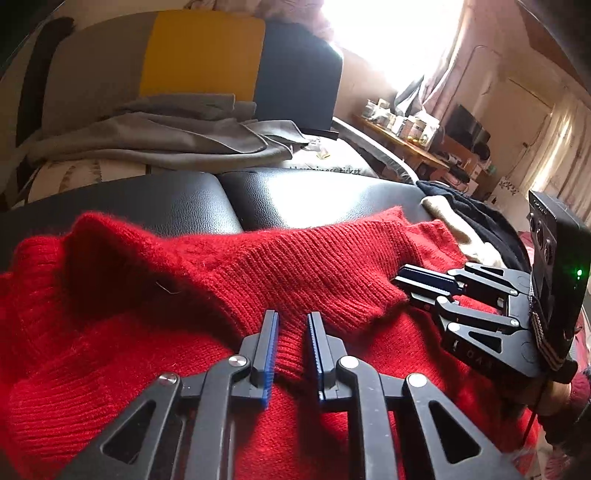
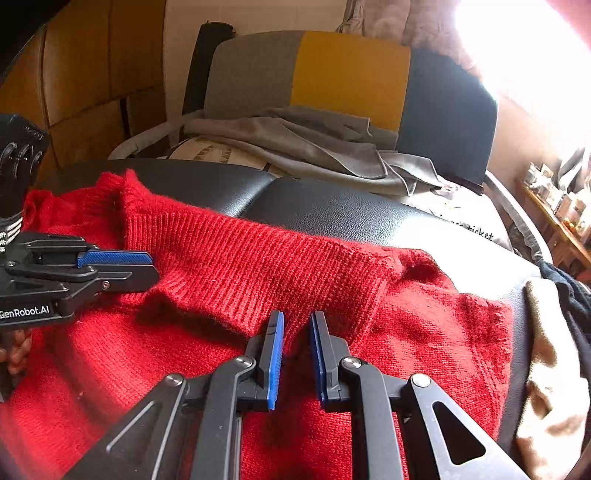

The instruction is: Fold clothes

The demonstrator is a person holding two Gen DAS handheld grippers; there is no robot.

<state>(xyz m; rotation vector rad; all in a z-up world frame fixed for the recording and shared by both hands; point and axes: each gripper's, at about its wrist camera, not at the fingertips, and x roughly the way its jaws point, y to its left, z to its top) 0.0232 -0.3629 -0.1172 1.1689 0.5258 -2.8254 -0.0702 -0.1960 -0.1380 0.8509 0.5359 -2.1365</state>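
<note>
While the red sweater [image 1: 155, 332] lies rumpled across the black leather seat [image 1: 295, 199], its ribbed band toward the far edge, both the left gripper [image 1: 291, 354] and right gripper [image 2: 297, 356] seemingly pinch that band, fingers slightly parted, probably to lift it.

Red sweater [image 1: 258, 266]: runs off the frame at 6 and 9 o'clock in both wrist views; full outline not visible.

Left hand-held gripper [image 1: 291, 332]: only finger fronts and linkage in frame, body cut at 6 o'clock. Whether any knit sits between the pads cannot be told.

Right hand-held gripper [image 2: 296, 332]: likewise cut at 6 o'clock.

Jars [image 1: 402, 123] on the shelf at 2 o'clock: too small to identify.

Window [image 1: 391, 33] at 12 to 1 o'clock: blown out, no detail.

Printed text [image 2: 476, 230]: partly covered, only "ticket" legible.

Dark garment [image 1: 476, 214] and cream cloth [image 2: 550, 369]: cut at 3 o'clock.
</note>
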